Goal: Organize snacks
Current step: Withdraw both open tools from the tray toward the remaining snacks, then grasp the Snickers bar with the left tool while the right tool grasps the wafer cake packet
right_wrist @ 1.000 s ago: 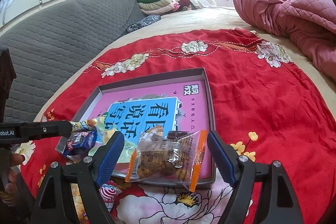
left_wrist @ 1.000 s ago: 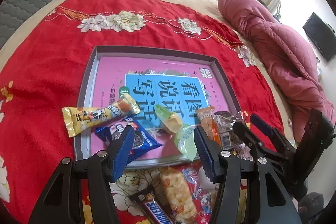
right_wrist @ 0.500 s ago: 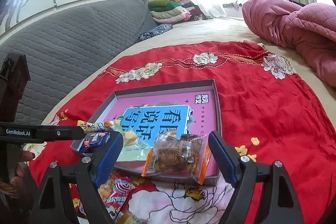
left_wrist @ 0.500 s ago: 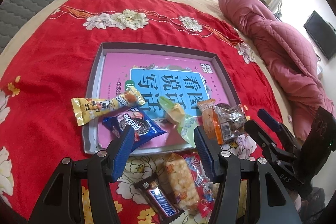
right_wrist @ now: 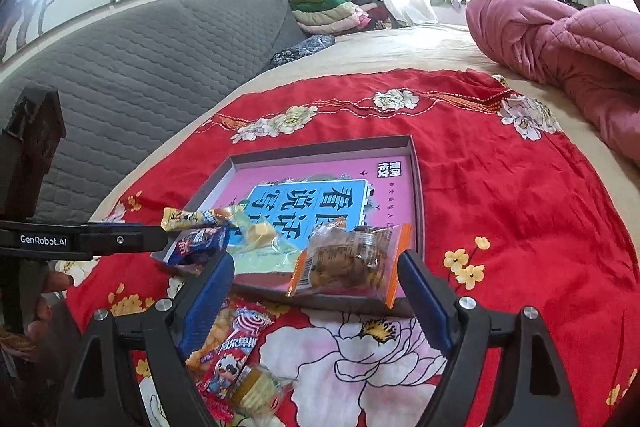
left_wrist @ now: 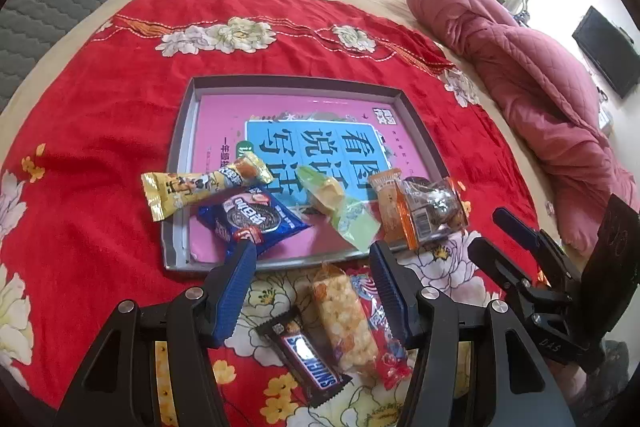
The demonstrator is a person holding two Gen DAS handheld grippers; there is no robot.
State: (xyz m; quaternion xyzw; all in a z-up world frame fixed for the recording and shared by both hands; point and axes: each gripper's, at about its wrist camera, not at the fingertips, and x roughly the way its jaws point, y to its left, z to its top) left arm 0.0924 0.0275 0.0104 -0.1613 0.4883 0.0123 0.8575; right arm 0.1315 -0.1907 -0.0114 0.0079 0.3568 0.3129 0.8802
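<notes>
A grey-rimmed tray (left_wrist: 296,81) with a pink and blue bottom lies on the red flowered cloth. Along its near side lie a yellow bar (left_wrist: 200,187), a blue cookie pack (left_wrist: 252,219), a green-wrapped sweet (left_wrist: 340,207) and a clear orange-edged pack (left_wrist: 420,211). In front of the tray, on the cloth, lie a chocolate bar (left_wrist: 308,359), a puffed-rice bar (left_wrist: 344,319) and a red packet (left_wrist: 384,331). My left gripper (left_wrist: 312,255) hovers open above these, holding nothing. My right gripper (right_wrist: 316,263) stands open just short of the clear pack (right_wrist: 352,259), its pads apart from it.
The red cloth (right_wrist: 520,207) covers a bed, with a crumpled pink quilt (left_wrist: 540,75) at the right and a grey padded headboard (right_wrist: 140,59) at the left. Folded clothes (right_wrist: 332,7) are stacked at the far end. A small wrapped cake (right_wrist: 256,387) lies beside the red packet (right_wrist: 232,347).
Both grippers have drawn back from the tray and risen a little, so more of the loose snacks on the cloth shows. The clear pack stays on the tray's near edge.
</notes>
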